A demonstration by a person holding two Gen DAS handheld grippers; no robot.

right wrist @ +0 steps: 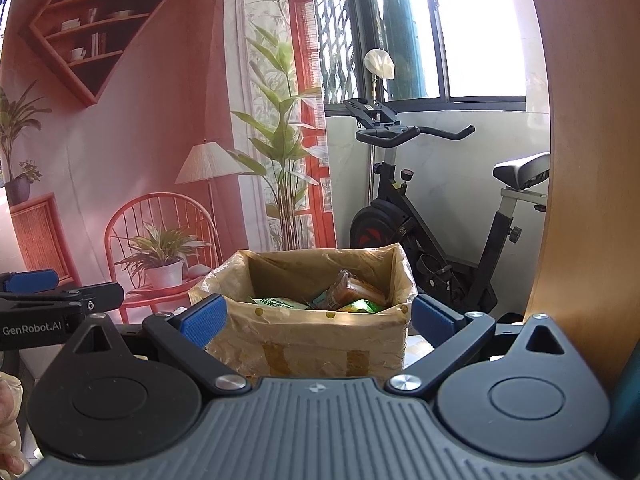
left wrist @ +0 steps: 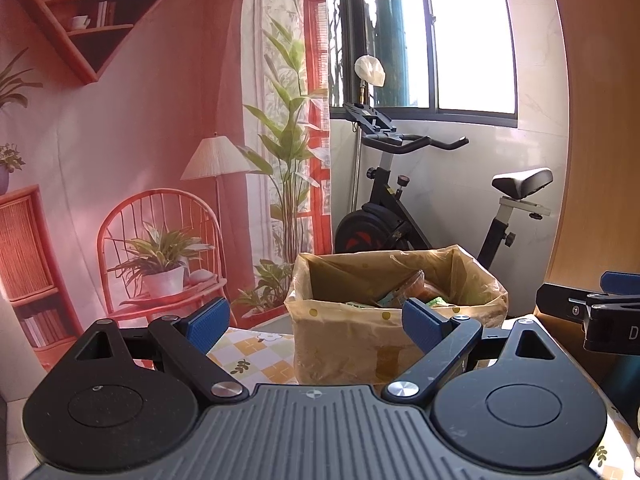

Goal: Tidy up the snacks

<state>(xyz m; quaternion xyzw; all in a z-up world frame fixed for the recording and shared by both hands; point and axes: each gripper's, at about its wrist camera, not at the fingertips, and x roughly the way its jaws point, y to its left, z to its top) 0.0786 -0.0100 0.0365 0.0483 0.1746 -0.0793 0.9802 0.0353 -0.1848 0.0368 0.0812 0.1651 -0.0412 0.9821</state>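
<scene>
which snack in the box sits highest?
The orange-brown packet at the back right of the box; the green packs lie lower in front.

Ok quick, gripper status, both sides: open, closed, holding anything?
Left gripper: open, holding nothing, facing the bag-lined box of snacks.
Right gripper: open, holding nothing, jaws spread in front of the same box.

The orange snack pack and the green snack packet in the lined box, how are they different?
The orange snack pack stands tilted and sticks up higher; the green snack packet lies flatter and lower. One is orange-brown, the other green with print. Both sit inside the plastic-lined cardboard box.
</scene>
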